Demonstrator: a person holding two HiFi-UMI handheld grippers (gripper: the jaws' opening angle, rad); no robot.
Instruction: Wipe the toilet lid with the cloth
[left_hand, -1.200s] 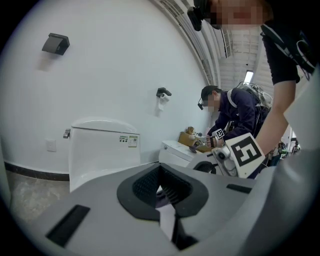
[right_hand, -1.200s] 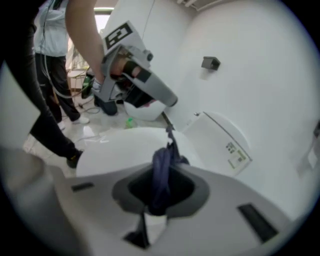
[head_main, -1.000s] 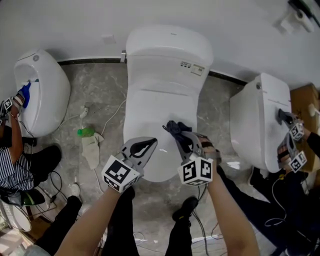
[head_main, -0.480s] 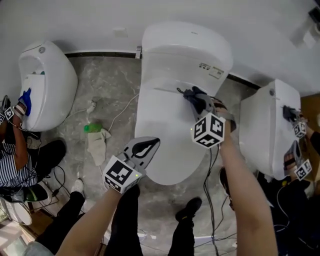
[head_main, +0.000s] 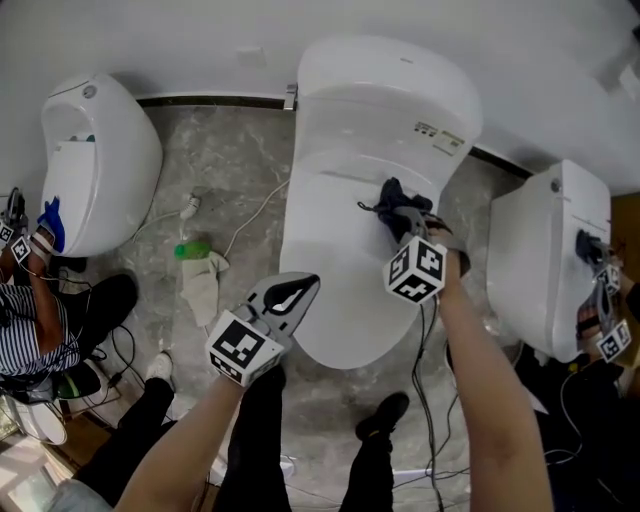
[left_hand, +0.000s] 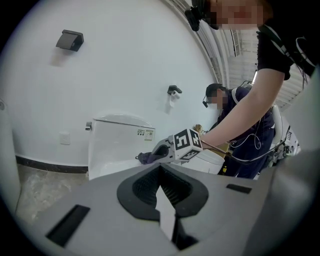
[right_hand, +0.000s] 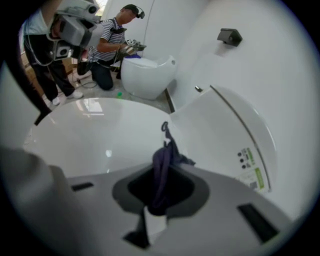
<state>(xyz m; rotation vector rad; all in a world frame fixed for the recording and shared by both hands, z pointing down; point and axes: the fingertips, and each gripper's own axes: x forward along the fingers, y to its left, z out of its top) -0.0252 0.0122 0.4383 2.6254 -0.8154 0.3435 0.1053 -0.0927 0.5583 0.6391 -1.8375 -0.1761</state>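
- While facing the closed toilet lid (head_main: 335, 285), holds 2 grippers out over it, 1 in each hand.
- Pinches the dark cloth (right_hand: 162, 165) in the right gripper (head_main: 403, 222), jaws closed tight on it, with a loose tuft poking out past the tips.
- Holds that cloth at the rear of the lid, right of centre, close by the foot of the tank (head_main: 385, 90); cannot tell from these views whether pressed flat or only brushing.
- Carries the left gripper (head_main: 292, 293) low over the lid's front left edge, jaws together with nothing between them, well apart from the cloth.
- Looks from the left gripper view across to the right gripper, with the cloth hanging ahead of it before the white tank.
- Stands on a grey marbled floor (head_main: 215, 165), 1 black shoe (head_main: 385, 415) just in front of the bowl.
- Shares that floor with a green bottle (head_main: 192, 249) and a pale rag (head_main: 203, 288), touching each other, left of the bowl.
- Works between 2 more white toilets: the left toilet (head_main: 105, 150), with a person in a striped shirt (head_main: 25, 335) holding a blue cloth (head_main: 52, 222) to it, and the right toilet (head_main: 540, 250), with another person's grippers at its far side.
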